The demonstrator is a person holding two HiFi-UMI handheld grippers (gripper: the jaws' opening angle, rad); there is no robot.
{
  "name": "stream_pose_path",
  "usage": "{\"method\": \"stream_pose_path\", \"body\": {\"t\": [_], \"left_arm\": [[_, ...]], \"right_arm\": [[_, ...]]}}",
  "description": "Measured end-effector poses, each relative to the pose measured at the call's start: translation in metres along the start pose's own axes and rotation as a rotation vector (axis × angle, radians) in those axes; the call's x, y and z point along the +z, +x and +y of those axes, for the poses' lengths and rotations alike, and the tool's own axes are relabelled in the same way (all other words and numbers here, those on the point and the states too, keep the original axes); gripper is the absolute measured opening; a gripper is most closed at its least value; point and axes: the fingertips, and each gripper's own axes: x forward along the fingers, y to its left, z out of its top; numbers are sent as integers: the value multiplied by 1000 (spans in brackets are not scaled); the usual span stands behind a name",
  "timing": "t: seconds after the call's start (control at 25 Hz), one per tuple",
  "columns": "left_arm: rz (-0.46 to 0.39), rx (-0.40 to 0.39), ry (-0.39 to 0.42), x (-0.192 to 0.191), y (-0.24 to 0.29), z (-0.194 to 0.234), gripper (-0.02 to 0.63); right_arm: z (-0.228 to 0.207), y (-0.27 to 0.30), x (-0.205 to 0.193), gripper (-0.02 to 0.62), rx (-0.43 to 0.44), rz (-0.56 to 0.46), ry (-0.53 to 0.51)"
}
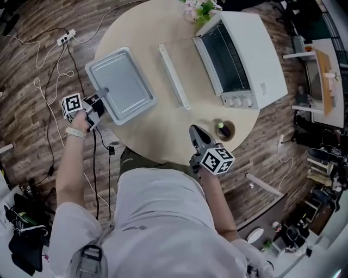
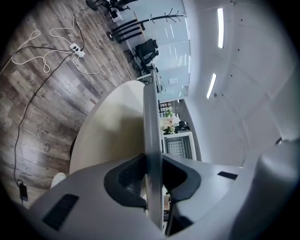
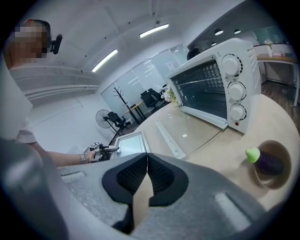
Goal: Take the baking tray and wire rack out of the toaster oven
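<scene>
Baking tray (image 1: pixel 120 84) sits out of the oven, over the left part of the round surface (image 1: pixel 163 130), well apart from the toaster oven (image 1: pixel 255 54); cannot tell whether it lies flat or hangs just above the wood; left tool (image 1: pixel 104 92) pinches the tray's near rim, and its own view shows the metal edge-on between both pads; right tool (image 1: pixel 196 132) is over the near edge of the surface, pads pressed together with nothing between them, pointing toward the oven; oven stands at the right side with its glass door (image 1: pixel 187 59) dropped open flat, white handle bar (image 1: pixel 174 76) lying between tray and oven; wire rack (image 2: pixel 177 147) shows as a grid inside the oven's opening; small brown cup (image 1: pixel 225 130) holding something dark with a green tip stands just in front of the oven's knobs; flowers (image 1: pixel 197 7) at the far edge; power strip (image 1: pixel 66 37) and white cables on the wooden floor at left.
</scene>
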Motion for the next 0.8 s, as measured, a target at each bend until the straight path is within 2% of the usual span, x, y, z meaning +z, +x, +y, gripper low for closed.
{"method": "stream_pose_path", "body": {"t": [0.16, 0.36, 0.48, 0.8], "left_arm": [[57, 75, 67, 15, 8, 8, 73], [113, 266, 178, 35, 7, 24, 64], [150, 350, 251, 46, 12, 30, 69], [213, 503, 376, 59, 21, 40, 147]], "right_arm": [[3, 5, 1, 6, 6, 8, 6], [2, 9, 4, 7, -1, 5, 9], [-3, 8, 6, 6, -8, 1, 24], [-14, 2, 8, 7, -32, -9, 51]]}}
